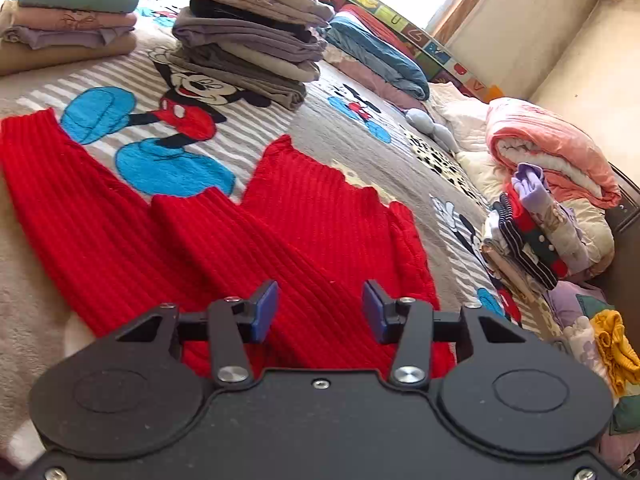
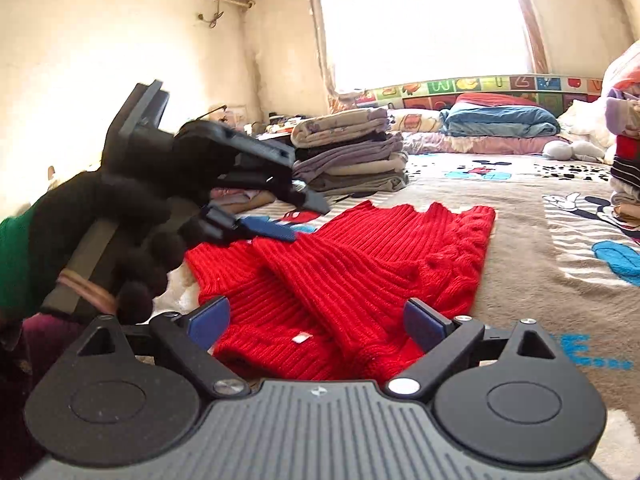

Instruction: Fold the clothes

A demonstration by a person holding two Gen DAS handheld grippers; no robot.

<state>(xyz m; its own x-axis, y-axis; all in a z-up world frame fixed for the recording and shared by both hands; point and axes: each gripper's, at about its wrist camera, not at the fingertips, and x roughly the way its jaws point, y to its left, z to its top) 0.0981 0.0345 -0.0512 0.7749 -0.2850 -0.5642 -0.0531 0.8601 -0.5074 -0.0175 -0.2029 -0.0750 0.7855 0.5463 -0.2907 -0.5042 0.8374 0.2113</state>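
- Underneath everything, a grey cartoon-print blanket covers the bed, below a bright window
- red ribbed sweater lies spread on that blanket, partly folded
- beyond the sweater sit a stack of folded clothes and a second pile
- left gripper hangs over the sweater, fingers apart, nothing between
- right gripper likewise spread wide, empty
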